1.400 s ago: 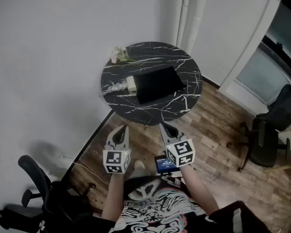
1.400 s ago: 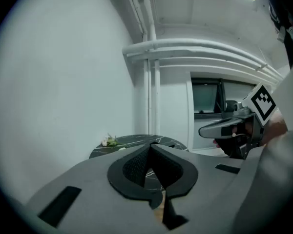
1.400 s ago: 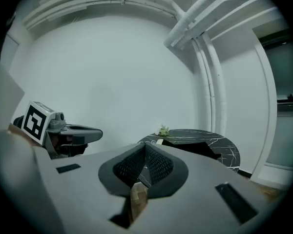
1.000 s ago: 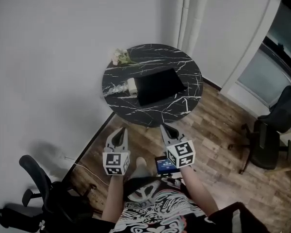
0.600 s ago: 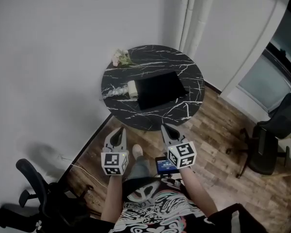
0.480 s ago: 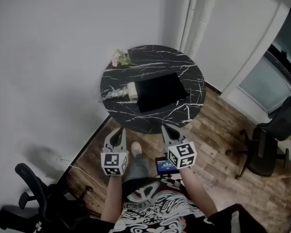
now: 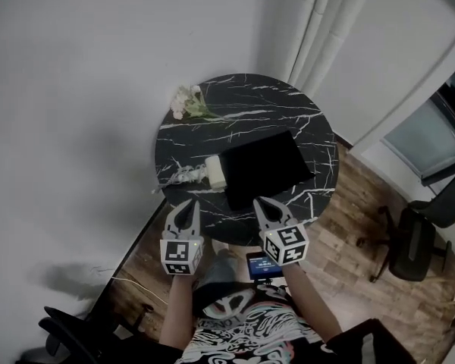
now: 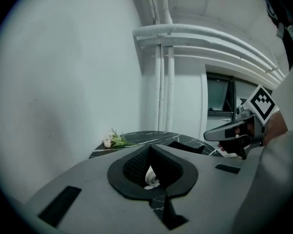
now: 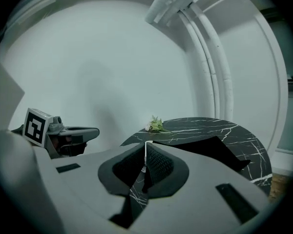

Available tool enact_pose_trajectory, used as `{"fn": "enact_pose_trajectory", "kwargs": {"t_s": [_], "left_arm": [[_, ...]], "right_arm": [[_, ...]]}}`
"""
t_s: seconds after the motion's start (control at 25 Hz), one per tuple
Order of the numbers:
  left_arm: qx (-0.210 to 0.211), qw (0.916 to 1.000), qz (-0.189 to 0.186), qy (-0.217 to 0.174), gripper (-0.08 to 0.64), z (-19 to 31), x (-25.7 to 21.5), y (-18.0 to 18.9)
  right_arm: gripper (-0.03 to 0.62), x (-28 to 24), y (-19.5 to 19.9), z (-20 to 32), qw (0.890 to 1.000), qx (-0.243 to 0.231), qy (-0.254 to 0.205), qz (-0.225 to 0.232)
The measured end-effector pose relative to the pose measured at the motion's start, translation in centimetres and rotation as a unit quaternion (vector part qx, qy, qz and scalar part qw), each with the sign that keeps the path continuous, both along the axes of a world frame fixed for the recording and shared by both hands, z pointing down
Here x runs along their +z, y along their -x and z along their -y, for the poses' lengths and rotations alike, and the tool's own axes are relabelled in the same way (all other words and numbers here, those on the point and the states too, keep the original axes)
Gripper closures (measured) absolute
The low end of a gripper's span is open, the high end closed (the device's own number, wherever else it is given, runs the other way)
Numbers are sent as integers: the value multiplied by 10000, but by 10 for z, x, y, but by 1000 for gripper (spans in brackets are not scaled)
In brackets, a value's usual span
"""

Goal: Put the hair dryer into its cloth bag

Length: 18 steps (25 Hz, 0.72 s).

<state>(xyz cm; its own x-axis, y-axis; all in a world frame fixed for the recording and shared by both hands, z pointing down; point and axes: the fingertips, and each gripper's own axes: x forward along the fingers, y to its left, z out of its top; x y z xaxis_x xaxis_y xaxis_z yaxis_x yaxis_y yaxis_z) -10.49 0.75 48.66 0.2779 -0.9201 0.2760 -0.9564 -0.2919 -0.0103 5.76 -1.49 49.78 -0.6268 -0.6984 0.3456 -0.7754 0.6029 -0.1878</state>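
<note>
A black cloth bag (image 7: 265, 167) lies flat on the round black marble table (image 7: 303, 112). Against the bag's left edge shows the hair dryer's white barrel (image 7: 213, 171), with a pale cord bundle (image 7: 180, 177) to its left; I cannot tell whether the rest of it is inside the bag. My left gripper (image 7: 186, 204) and right gripper (image 7: 262, 202) are both shut and empty, side by side at the table's near edge, short of the bag. In the left gripper view the shut left gripper (image 8: 153, 148) points at the table, and in the right gripper view the right gripper (image 9: 145, 144) points at the bag (image 9: 210, 147).
A small bunch of pale flowers (image 7: 187, 101) lies at the table's far left. White pipes (image 7: 327, 21) run up the wall behind. A dark office chair (image 7: 412, 233) stands on the wood floor at right, another chair (image 7: 76, 340) at lower left. A cable (image 7: 136, 283) runs along the floor.
The table has come much nearer in the head view. Both grippers have moved forward together, from over the floor to the table's near edge. Both stay shut.
</note>
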Motion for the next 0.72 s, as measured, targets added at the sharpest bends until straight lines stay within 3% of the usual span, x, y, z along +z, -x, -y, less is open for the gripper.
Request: {"fn": "enact_pose_trajectory", "kwargs": {"t_s": [0.2,0.32,0.72], "left_arm": [[351,9991,224,55,546,63,12,31],[405,9989,164,187,546,89,25,49],[562,9973,-5,464,546,121,53,68]], "right_arm": [[571,17,43,50,9992,-164,351,-12],[572,28,57,70,9985,-169,491,-167],[571,38,59,84,9959,-73,810,-391]]}}
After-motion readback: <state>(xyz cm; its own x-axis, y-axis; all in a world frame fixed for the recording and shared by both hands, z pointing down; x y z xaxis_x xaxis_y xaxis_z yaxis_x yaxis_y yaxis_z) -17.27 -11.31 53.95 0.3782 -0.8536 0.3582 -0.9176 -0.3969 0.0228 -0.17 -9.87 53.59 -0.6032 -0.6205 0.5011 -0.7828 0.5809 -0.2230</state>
